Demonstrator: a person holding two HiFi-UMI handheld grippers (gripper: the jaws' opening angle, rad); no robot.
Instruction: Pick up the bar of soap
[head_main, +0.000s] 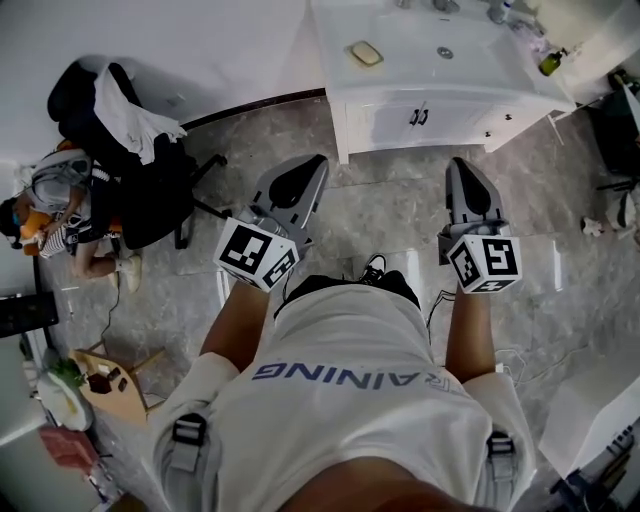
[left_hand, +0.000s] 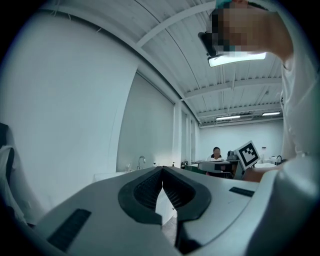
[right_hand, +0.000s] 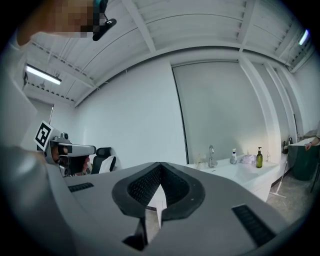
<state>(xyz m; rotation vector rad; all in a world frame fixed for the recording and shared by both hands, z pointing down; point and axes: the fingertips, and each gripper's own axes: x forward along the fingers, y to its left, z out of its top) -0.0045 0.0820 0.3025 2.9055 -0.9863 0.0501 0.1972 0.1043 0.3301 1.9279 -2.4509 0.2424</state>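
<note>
- Grey stone floor (head_main: 400, 205) spread under everything, from the near side to the far wall.
- A white sink cabinet (head_main: 385, 120) stood at the far side, against the wall, with a basin (head_main: 470, 45) sunk in its top.
- A black chair (head_main: 95, 110) stood far to the left, with a white cloth (head_main: 135, 120) hung over it.
- A person in a white shirt (head_main: 340, 400) stood near, with both arms held out toward the cabinet.
- The left gripper (head_main: 316, 162) pointed level at the cabinet. Its two jaws were pressed together, and nothing was between them.
- The right gripper (head_main: 462, 165) pointed the same way, just right of the left one. Its jaws were together too, and it held nothing.
- The bar of soap (head_main: 366, 53) was pale yellow. It lay flat on the cabinet top, on the left part, left of the basin. It was well apart from both grippers, and neither one touched it.
- A small green bottle (head_main: 551, 63) stood at the far right end of the cabinet top, well apart from the soap.
</note>
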